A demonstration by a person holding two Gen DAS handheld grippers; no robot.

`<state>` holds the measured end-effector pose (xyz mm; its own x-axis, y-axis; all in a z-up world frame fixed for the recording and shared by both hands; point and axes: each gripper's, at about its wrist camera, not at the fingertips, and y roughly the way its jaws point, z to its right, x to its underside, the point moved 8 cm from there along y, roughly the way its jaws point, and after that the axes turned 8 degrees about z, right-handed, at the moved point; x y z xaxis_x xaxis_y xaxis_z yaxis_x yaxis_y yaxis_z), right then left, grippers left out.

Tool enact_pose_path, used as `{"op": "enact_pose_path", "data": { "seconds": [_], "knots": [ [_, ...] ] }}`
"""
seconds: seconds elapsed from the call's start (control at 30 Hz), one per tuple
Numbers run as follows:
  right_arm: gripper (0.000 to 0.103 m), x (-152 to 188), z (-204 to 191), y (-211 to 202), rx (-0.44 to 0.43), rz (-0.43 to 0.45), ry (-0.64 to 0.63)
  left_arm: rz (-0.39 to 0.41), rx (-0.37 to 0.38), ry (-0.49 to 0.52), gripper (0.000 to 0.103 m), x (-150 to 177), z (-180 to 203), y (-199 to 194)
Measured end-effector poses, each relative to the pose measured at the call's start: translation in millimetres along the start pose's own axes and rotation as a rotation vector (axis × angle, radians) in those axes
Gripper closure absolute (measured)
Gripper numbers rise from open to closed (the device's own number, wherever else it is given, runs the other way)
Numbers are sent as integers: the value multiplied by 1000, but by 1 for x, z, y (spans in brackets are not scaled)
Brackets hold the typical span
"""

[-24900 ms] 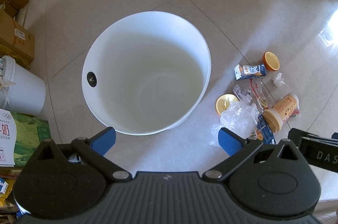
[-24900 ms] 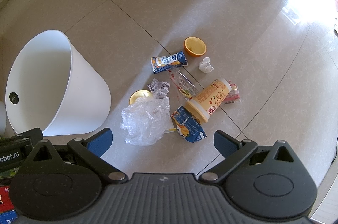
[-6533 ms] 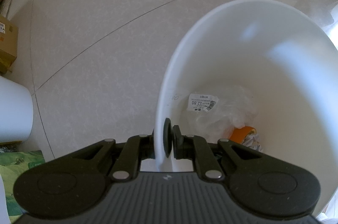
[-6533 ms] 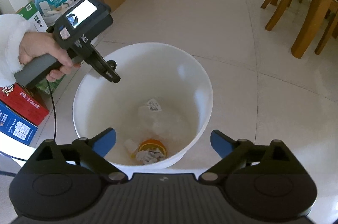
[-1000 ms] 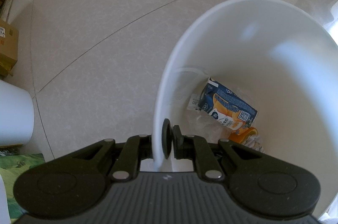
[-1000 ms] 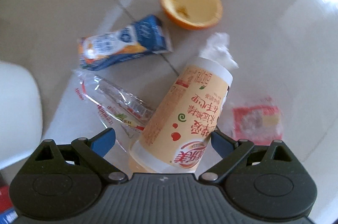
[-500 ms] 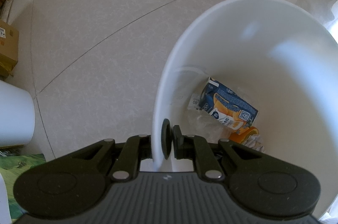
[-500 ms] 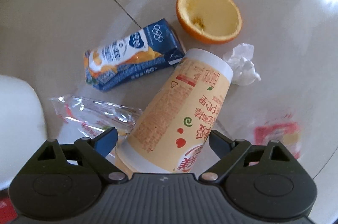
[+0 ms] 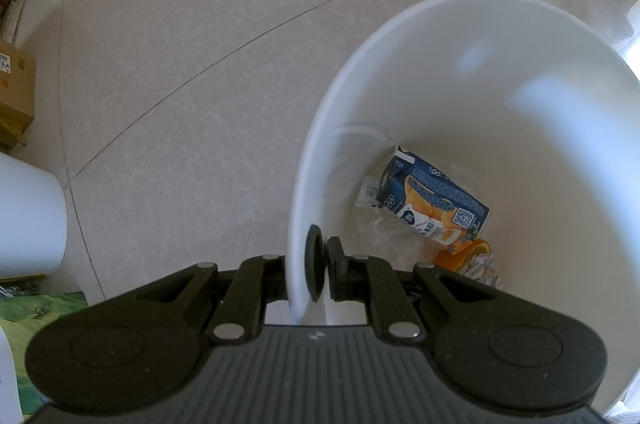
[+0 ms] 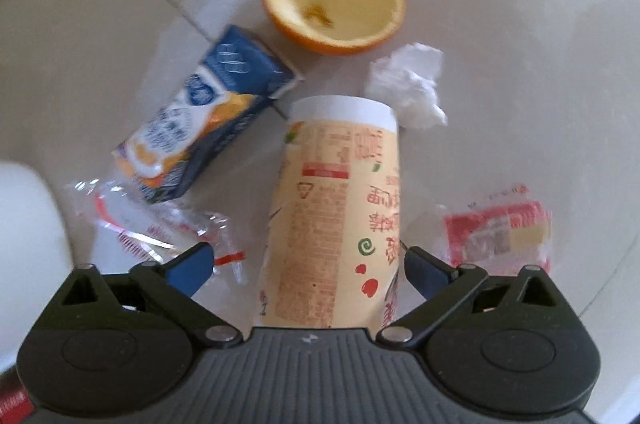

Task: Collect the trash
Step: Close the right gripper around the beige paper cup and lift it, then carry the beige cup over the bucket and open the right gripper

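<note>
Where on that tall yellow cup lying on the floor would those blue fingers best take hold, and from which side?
Across the round body, near its wide end. The tall yellow cup lies on its side, pointing away from the right gripper, whose open fingers already sit on either side of it. Coming from above, squeezing left to right, probably suits best; the crumpled tissue crowds the far end.

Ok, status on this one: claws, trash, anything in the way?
Left claw shut on bin rim. Right claw open, straddling paper cup, not gripped. Wrappers close beside both fingers.
</note>
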<state>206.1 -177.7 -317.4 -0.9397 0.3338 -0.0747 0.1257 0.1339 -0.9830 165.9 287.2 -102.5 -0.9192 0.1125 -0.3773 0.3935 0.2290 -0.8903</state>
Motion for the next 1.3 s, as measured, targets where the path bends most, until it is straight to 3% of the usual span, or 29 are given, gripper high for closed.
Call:
{"op": "enact_pose_path", "data": {
  "seconds": [0.03, 0.1, 0.2, 0.43, 0.73, 0.9, 1.07, 1.3],
  "knots": [
    [18, 0, 0, 1, 5, 3, 2, 0, 0, 0, 93, 0, 0, 0],
    [26, 2, -4, 5, 37, 3, -10, 1, 0, -1, 93, 0, 0, 0],
    [27, 9, -6, 0, 63, 30, -40, 0, 0, -2, 93, 0, 0, 0],
    [27, 13, -32, -34, 25, 73, -115, 1, -2, 1, 93, 0, 0, -1],
    [27, 7, -63, -119, -38, 105, -213, -2, -2, 2, 93, -1, 0, 0],
    [27, 7, -110, -189, -111, 156, -339, -4, -4, 3, 93, -1, 0, 0],
    [27, 13, -188, -257, -237, 231, -514, -1, -4, 0, 93, -1, 1, 1],
    [27, 32, -290, -303, -424, 273, -689, -1, 1, -5, 93, 0, -1, 1]
  ]
}}
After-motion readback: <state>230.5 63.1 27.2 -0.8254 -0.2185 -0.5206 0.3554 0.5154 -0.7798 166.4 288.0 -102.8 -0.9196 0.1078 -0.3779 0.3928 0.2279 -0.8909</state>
